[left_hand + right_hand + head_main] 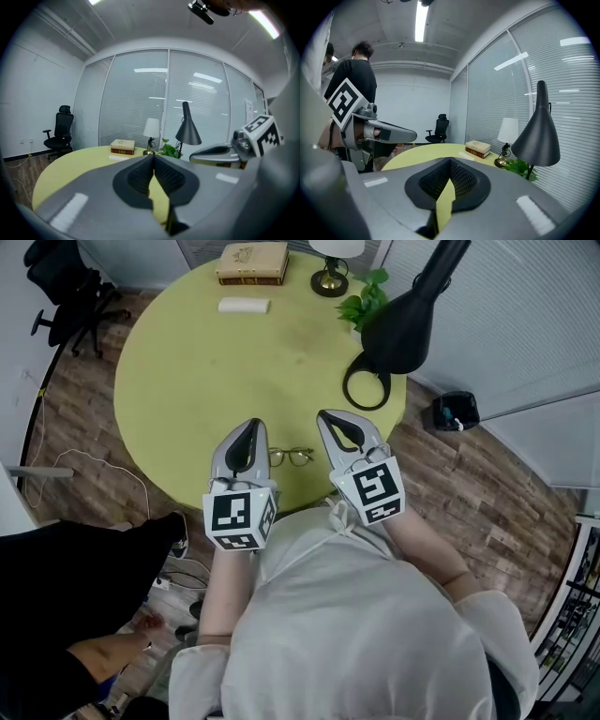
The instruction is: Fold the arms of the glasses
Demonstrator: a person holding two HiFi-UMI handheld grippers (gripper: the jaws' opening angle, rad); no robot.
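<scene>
tongs [252, 424] [324, 414] closed; glasses [292, 457] head view only

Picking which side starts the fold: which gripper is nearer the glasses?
Left, slightly. The left gripper lies right beside the glasses, on their left; the right gripper lies to their right, with a strip of table between.
</scene>
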